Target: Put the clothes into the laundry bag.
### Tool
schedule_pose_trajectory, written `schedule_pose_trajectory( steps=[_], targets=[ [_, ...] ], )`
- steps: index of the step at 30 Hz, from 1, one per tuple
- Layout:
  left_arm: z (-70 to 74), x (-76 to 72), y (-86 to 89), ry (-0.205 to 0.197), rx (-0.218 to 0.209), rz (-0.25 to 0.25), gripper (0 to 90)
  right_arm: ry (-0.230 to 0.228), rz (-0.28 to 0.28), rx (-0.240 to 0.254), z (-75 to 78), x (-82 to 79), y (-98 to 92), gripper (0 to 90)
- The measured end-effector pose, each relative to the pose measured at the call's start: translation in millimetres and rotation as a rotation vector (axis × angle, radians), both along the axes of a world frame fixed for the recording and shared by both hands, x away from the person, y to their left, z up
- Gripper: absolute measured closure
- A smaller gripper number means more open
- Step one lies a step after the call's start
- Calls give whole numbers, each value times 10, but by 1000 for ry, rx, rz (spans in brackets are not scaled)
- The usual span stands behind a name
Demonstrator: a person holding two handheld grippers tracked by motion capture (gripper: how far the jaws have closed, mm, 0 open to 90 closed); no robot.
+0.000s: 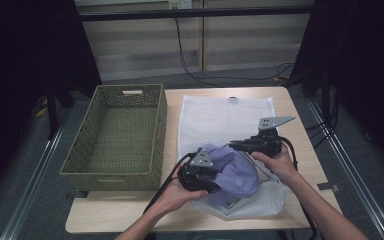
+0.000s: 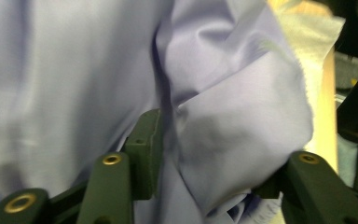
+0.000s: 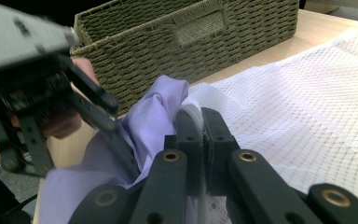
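- Lying on the table [image 1: 300, 150], a white mesh laundry bag [image 1: 220, 117] has a lilac shirt [image 1: 235, 172] bunched at its near end.
- Right gripper [image 3: 201, 122]: jaws pinched together on the bag's edge.
- Left gripper [image 2: 223, 154]: jaws spread around a shirt fold.
- Green wicker basket [image 1: 117, 135] stands beside.

Black gripper [image 3: 200, 135], brass screws, grey plate

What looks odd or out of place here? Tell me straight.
Nothing looks damaged or spilled. The purple cloth is bunched at the near edge of the white mesh bag, half tucked in, between both grippers. The wicker basket sits square.
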State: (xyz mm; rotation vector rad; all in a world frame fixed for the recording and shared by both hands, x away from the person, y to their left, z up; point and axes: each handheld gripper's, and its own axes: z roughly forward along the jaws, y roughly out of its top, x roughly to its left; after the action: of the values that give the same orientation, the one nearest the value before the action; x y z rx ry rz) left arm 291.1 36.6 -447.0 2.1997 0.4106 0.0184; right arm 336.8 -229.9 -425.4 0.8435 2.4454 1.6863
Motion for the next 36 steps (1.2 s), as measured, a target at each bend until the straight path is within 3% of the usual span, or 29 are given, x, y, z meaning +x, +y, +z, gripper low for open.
schedule_pose_trajectory(
  steps=[9,16,19,22,27,30,32,36],
  targets=[
    [231,47,192,-44,-68,65,451,5,-2,1,-4,9,-8,878],
    [239,74,199,-72,-56,119,375,3,-3,1,2,6,-9,878],
    [210,117,193,-74,-52,143,338,5,0,0,-6,9,-4,878],
    [119,131,164,-41,-63,180,309,5,0,0,-5,8,-2,878],
    [13,141,123,-47,-25,192,281,2,-2,-1,0,4,-3,878],
    [-51,173,135,-33,-4,207,262,1,-1,-1,0,3,-3,878],
    [-123,184,128,1,-4,210,259,3,1,0,-1,3,-5,878],
    [-241,193,94,4,56,210,295,-2,2,-4,0,2,-1,878]
  ],
)
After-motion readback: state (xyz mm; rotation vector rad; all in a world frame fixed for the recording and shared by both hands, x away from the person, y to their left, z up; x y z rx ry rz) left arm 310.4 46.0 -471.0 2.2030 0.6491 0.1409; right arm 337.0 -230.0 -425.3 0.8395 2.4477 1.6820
